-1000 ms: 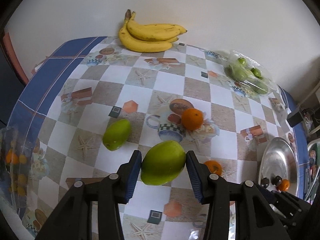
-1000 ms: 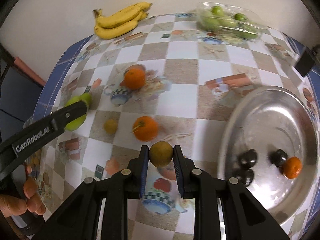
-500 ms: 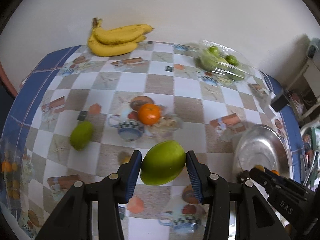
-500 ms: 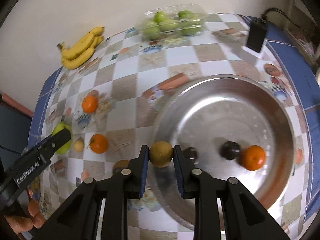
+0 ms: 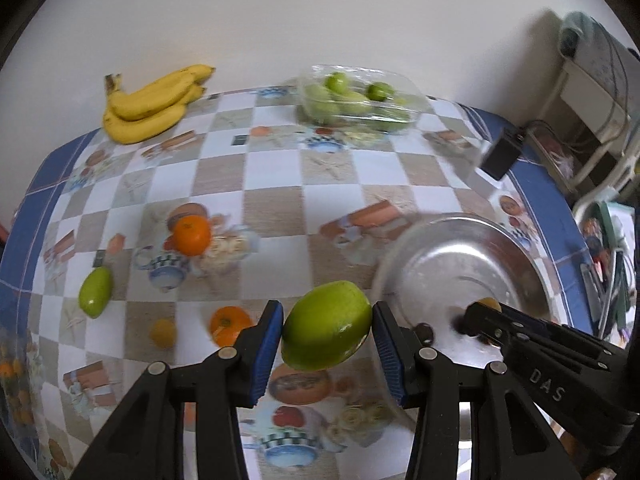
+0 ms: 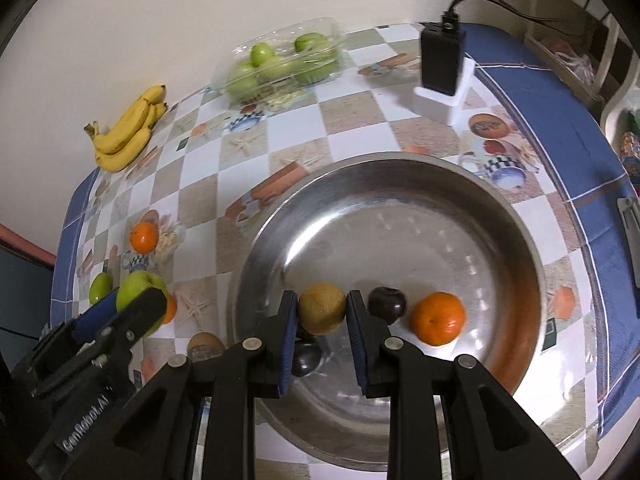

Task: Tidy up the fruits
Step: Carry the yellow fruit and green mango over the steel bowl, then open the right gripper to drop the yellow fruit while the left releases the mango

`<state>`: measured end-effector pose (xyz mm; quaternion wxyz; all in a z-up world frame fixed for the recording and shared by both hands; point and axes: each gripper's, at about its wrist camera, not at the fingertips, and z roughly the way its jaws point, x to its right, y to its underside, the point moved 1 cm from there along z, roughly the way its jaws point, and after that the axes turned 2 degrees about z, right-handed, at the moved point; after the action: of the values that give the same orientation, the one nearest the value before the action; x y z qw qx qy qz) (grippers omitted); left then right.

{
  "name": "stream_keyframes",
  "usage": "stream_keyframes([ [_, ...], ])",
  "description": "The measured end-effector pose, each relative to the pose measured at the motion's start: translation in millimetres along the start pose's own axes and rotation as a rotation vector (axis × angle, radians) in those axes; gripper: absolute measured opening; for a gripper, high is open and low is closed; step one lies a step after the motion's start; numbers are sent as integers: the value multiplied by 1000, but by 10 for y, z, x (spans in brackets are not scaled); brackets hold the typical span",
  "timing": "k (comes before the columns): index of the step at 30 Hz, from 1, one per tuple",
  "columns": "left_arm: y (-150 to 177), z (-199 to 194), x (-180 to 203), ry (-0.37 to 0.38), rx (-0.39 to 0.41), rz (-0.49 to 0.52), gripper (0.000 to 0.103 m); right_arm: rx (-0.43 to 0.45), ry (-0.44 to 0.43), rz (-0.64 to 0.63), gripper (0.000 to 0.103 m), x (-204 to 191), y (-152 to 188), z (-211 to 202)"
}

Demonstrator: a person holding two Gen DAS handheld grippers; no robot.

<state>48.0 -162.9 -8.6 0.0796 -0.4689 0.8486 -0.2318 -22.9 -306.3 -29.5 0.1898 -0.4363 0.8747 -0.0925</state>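
Note:
My left gripper is shut on a large green mango and holds it above the table, left of the steel bowl. My right gripper is shut on a round yellow-brown fruit over the steel bowl. In the bowl lie an orange and dark plums. On the table lie an orange, a second orange, a small green mango and a small yellow fruit.
Bananas and a clear box of green fruit sit at the table's back by the wall. A black adapter on a white stand stands behind the bowl. A brown fruit lies left of the bowl.
Both grippers have moved right with their fruit. The right gripper now hangs over the bowl's inside; the left gripper has neared the bowl's left rim.

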Motion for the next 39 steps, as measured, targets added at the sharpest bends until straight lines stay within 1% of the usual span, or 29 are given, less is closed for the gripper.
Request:
stream_keyframes([
  [4, -4, 39, 122, 28, 0, 16, 49, 8, 5, 29, 26, 128, -25, -14],
  [8, -18, 98, 258, 62, 5, 45, 49, 36, 41, 62, 26, 292, -73, -19],
  [15, -50, 276, 480, 77, 16, 102, 49, 55, 76, 68, 26, 438, -156, 72],
  [20, -73, 378, 584, 74, 31, 137, 49, 64, 86, 69, 26, 482, -203, 155],
  [28, -104, 514, 669, 88, 44, 146, 49, 53, 113, 100, 26, 613, -228, 258],
  [39, -88, 665, 740, 55, 24, 180, 49, 47, 142, 103, 26, 649, -250, 346],
])
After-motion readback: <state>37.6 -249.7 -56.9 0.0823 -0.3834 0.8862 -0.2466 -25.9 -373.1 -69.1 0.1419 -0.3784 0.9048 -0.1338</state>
